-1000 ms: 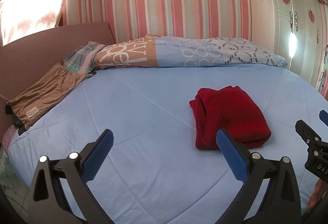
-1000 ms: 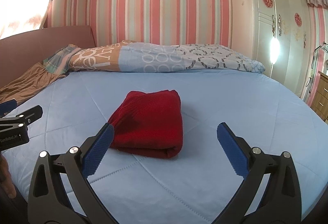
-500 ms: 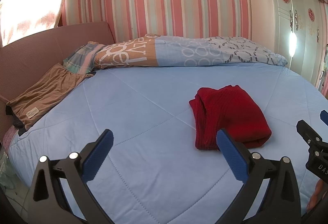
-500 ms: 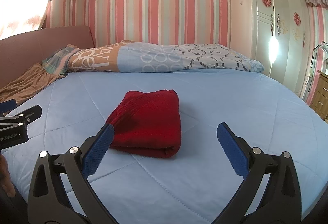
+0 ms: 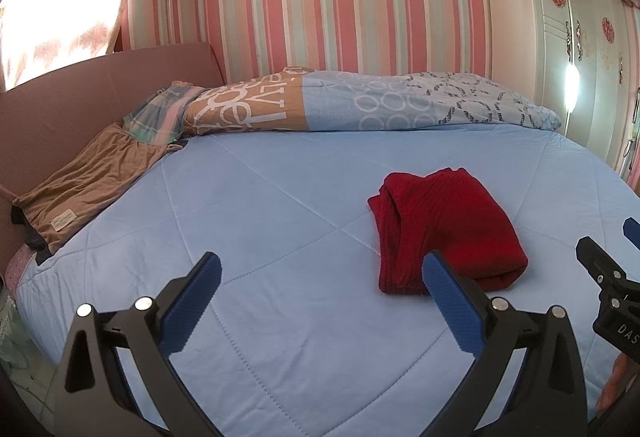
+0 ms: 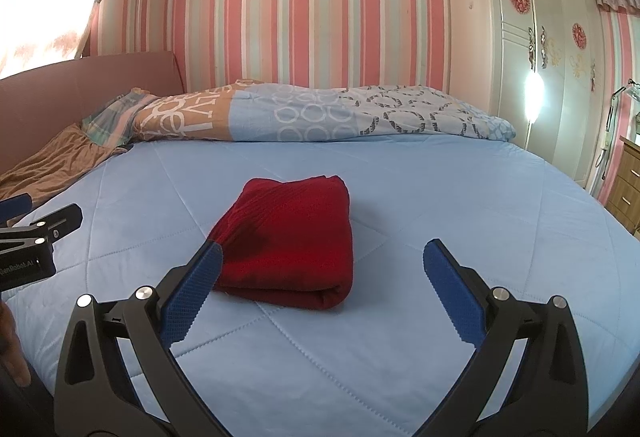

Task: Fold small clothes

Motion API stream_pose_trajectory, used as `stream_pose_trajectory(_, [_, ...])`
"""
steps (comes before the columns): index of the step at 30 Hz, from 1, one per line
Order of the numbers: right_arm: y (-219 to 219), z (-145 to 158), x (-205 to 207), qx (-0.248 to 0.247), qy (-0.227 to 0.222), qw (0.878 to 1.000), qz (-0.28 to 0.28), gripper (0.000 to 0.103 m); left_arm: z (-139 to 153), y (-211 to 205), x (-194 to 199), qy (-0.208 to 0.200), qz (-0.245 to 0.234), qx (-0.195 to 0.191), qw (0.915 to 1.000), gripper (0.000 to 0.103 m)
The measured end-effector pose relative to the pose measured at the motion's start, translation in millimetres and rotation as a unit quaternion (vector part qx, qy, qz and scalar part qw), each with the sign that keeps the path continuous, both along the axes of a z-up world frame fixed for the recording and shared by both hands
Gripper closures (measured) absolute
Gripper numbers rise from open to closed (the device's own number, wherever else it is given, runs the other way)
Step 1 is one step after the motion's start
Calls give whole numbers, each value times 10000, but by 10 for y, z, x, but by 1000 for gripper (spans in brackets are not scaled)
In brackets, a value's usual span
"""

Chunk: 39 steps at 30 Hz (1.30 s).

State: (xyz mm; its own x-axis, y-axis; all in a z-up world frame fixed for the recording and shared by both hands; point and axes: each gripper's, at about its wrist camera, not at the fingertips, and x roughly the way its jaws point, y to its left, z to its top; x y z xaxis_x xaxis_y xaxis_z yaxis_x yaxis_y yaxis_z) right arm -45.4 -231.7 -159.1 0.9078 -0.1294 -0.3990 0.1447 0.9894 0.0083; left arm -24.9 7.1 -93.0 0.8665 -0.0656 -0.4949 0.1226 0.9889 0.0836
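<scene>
Presently: red garment (image 6: 288, 237), folded, frame centre on blue quilt (image 6: 440, 197). Left gripper (image 5: 320, 277) and right gripper (image 6: 322, 265): jaws wide, empty, above the quilt. Fold apparently complete; next, likely fetch another piece.

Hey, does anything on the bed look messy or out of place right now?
Nothing much. The red garment lies folded on the blue bedspread, though its layered edges look slightly uneven. Both grippers are open and clear of it.
</scene>
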Motion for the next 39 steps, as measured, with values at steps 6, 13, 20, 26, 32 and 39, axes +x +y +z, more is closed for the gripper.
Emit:
stream_pose_trajectory(6, [10, 0, 2, 4, 1, 10000, -2, 3, 5, -2, 3, 9, -16, -38, 10000, 2])
stream_pose_trajectory(13, [5, 13, 14, -31, 4, 10000, 34, 3, 9, -10, 6, 18, -9, -42, 10000, 2])
stream_pose_trajectory(20, [0, 24, 22, -37, 4, 10000, 52, 3, 16, -27, 14, 33, -2, -60, 10000, 2])
stream_pose_trajectory(26, [-13, 34, 16, -38, 0, 10000, 56, 3, 36, -83, 20, 14, 7, -47, 10000, 2])
stream_pose_trajectory(32, [-26, 53, 24, -50, 9, 10000, 66, 3, 40, -96, 26, 13, 13, -45, 10000, 2])
stream_pose_trajectory(39, [-39, 52, 23, -46, 4, 10000, 64, 3, 55, -142, 16, -4, 23, -31, 10000, 2])
